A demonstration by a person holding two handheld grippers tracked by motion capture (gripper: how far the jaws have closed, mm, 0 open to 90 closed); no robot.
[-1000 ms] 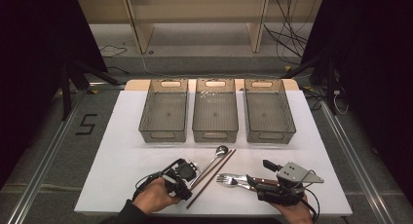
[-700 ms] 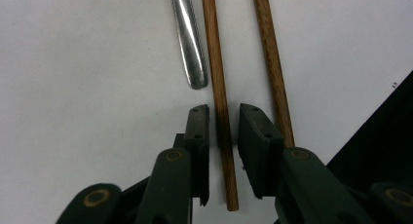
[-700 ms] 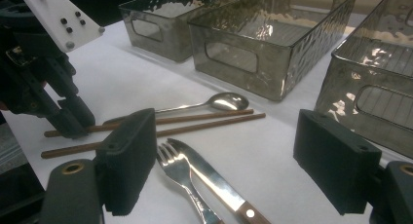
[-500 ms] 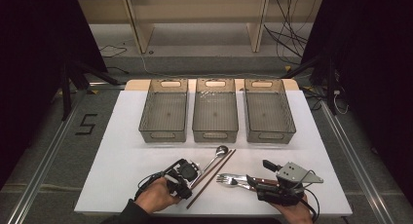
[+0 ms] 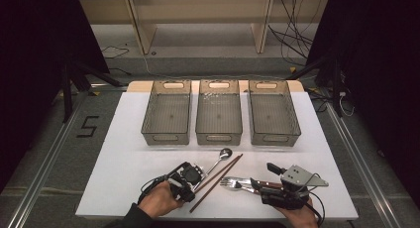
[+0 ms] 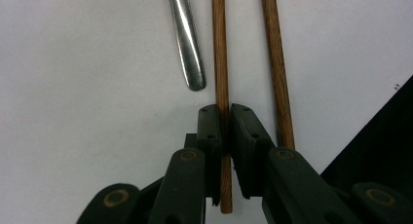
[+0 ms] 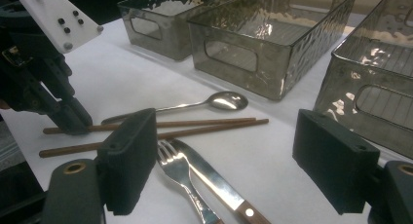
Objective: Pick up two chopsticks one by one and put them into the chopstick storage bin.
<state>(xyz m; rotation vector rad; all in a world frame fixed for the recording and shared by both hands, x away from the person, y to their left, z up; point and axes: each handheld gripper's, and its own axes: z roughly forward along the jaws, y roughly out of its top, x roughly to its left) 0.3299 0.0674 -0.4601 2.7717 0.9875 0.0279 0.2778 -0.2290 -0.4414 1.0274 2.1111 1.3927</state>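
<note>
Two brown chopsticks (image 5: pixel 218 181) lie diagonally on the white table, beside a metal spoon (image 5: pixel 220 158). My left gripper (image 5: pixel 192 192) is shut on the near end of one chopstick (image 6: pixel 221 63); the second chopstick (image 6: pixel 277 63) lies free just right of its jaws, and the spoon handle (image 6: pixel 187 48) is on the left. A fork (image 7: pixel 178 170) and a wooden-handled knife (image 7: pixel 214 180) lie side by side between the wide-open jaws of my right gripper (image 7: pixel 234 156). The right gripper (image 5: pixel 262 174) stays low over the table at the front right.
Three translucent grey bins (image 5: pixel 218 114) stand in a row across the far half of the table, all looking empty. The table's front edge (image 5: pixel 213 217) runs just under both hands. Bare white surface lies left of the left gripper.
</note>
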